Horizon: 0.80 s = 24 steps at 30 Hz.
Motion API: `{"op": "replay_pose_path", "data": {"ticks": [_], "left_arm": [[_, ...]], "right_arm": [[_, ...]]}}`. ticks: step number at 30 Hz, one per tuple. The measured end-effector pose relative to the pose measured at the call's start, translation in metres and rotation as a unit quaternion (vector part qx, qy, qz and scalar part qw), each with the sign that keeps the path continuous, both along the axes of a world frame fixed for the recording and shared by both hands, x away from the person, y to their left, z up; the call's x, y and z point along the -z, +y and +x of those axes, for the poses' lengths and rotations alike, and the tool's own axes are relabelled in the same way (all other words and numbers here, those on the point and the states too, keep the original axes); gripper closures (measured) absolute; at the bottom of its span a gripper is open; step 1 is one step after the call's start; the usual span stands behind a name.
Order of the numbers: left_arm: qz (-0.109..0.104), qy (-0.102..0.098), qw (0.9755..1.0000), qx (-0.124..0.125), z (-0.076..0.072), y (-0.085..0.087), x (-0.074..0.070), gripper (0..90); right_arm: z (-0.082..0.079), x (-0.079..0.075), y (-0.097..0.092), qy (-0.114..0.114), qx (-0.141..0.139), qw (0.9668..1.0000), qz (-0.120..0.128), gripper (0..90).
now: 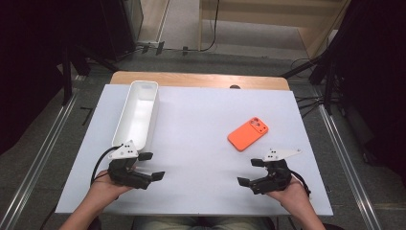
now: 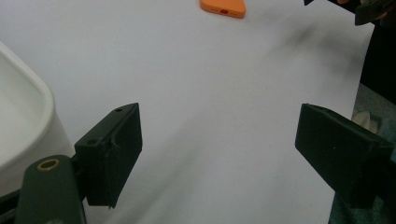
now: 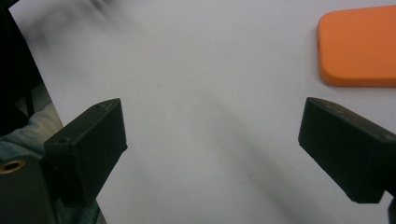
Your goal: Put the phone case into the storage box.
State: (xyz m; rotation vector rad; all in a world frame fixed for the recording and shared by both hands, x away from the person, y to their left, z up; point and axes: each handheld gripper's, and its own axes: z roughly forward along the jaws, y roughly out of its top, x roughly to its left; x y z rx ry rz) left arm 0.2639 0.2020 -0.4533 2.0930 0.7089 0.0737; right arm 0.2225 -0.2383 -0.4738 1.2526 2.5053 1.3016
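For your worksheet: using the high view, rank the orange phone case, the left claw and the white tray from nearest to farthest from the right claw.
1. Orange phone case, just beyond the right claw.
2. Left claw, across the table.
3. White tray, far left side.

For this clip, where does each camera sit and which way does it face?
High view: above the near edge, facing forward and down on the white table; forearms, left gripper, right gripper.
Left gripper view: between open jaws, facing the right gripper, white bin beside.
Right gripper view: between open jaws, facing the tabletop.
All share the orange phone case.
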Motion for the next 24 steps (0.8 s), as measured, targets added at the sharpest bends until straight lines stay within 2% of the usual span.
{"op": "replay_pose_path", "data": {"ticks": [24], "left_arm": [[0.0, 0.003, 1.0, -0.001, 0.0005, 0.0003, 0.0003, 14.6]], "right_arm": [[0.0012, 0.0015, -0.0004, 0.011, -0.001, 0.9999, 0.0, 6.8]]}}
